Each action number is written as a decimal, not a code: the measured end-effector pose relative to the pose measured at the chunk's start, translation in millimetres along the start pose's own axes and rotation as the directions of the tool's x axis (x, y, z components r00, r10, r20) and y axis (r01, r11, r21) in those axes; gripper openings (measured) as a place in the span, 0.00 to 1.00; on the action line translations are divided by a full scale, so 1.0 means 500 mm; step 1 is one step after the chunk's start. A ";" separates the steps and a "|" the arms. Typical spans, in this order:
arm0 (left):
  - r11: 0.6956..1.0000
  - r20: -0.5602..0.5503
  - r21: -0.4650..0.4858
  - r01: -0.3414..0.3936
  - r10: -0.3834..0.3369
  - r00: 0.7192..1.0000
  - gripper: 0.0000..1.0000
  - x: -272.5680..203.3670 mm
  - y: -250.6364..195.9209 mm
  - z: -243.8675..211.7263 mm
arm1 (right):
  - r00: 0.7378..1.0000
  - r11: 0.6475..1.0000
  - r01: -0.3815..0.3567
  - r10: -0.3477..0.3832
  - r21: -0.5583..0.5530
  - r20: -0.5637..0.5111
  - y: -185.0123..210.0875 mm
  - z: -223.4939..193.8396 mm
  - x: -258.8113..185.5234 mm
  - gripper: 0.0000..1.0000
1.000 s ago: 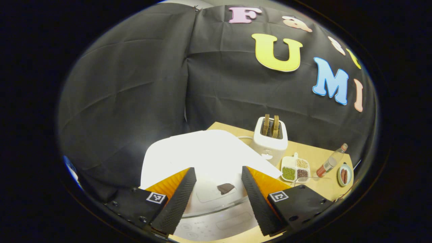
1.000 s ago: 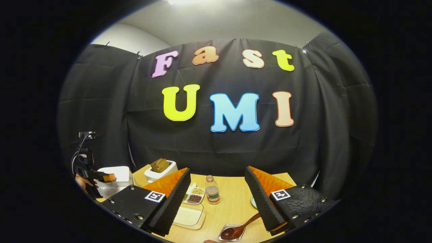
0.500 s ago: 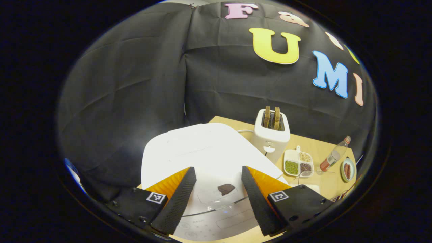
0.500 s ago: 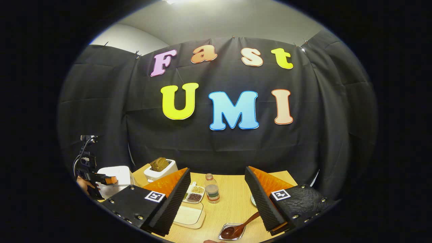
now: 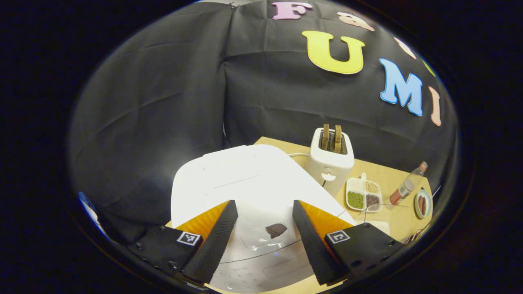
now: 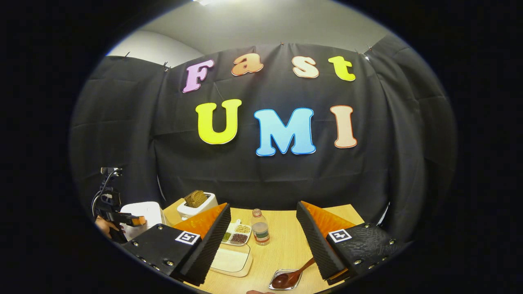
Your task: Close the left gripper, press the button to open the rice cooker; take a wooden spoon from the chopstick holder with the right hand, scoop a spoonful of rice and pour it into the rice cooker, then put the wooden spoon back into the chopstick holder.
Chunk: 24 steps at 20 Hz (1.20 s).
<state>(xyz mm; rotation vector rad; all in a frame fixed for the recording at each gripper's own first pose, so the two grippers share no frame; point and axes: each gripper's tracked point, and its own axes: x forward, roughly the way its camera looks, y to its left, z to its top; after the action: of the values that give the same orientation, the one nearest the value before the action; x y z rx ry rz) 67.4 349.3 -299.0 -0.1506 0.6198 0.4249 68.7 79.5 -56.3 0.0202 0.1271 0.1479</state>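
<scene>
The white rice cooker (image 5: 245, 179) has its lid down and lies right under my left gripper (image 5: 264, 204), which is open. A small dark button (image 5: 276, 230) on the cooker's front shows between the two fingers, apart from both. My right gripper (image 6: 262, 210) is open above the table with nothing in it. The dark wooden spoon (image 6: 291, 277) lies with its bowl in a small shiny holder (image 6: 278, 284), just left of the right finger. A shallow white container of rice (image 6: 231, 259) sits by the left finger. The right gripper view has the rice cooker (image 6: 143, 212) and the left gripper (image 6: 130, 220) far left.
A white toaster (image 5: 331, 157) with two slices stands behind the cooker. To its right are a divided dish of beans (image 5: 361, 195), a bottle (image 5: 404, 190) and a small plate of sausages (image 5: 422, 204). A hand (image 6: 102, 225) holds the left gripper. The wooden table (image 6: 282, 253) ends at the cloth wall.
The left gripper has moved a little further over the rice cooker, so the lid and the toaster sit higher in its view. The right gripper has barely shifted. Both stay open.
</scene>
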 end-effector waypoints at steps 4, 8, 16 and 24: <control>0.998 0.055 -0.061 0.010 -0.007 0.998 0.95 -0.020 0.017 0.015 | 1.000 1.000 0.008 -0.008 -0.009 0.019 -0.010 0.015 -0.012 0.98; 0.997 0.121 -0.063 0.047 -0.039 0.992 0.99 -0.067 -0.010 0.059 | 0.999 0.999 0.029 -0.029 -0.013 0.036 -0.033 0.031 -0.019 0.98; 0.968 0.411 0.025 0.249 -0.237 0.881 0.95 -0.299 -0.212 0.272 | 0.994 0.998 0.054 -0.050 -0.033 0.096 -0.064 0.088 -0.036 0.98; 0.930 0.584 0.178 0.323 -0.364 0.726 0.95 -0.527 -0.373 0.383 | 0.988 0.996 0.073 -0.067 -0.044 0.139 -0.080 0.123 -0.061 0.98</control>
<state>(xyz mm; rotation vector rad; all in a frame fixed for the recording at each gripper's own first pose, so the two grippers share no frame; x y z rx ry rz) 56.1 141.5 13.6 -0.0559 -0.0473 0.0695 52.5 34.9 7.0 -0.0232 -0.0139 0.0790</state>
